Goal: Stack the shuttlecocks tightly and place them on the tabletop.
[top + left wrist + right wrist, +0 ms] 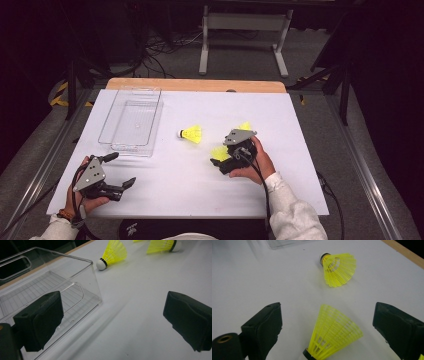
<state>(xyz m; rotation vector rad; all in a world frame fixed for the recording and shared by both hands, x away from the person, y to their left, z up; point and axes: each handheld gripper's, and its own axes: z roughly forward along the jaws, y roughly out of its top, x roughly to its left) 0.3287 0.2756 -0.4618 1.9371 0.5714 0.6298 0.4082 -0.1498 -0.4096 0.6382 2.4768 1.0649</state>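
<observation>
Yellow shuttlecock (pixel 334 336) lies on the white table (pixel 280 195) between my right gripper's (pixel 327 330) wide, unclenched jaws, untouched, my hand angled left over it. My left gripper (pixel 112 322) rests low, spread apart, beside the clear box (pixel 75 277).

I see 3 neon-yellow shuttlecocks with mesh-patterned skirts; the middle shuttlecock (pixel 191 133) has a white cork with a black band. My tray (pixel 131 122) is clear plastic, ribbed inside. The table (pixel 300 150) is white, edged tan.
</observation>
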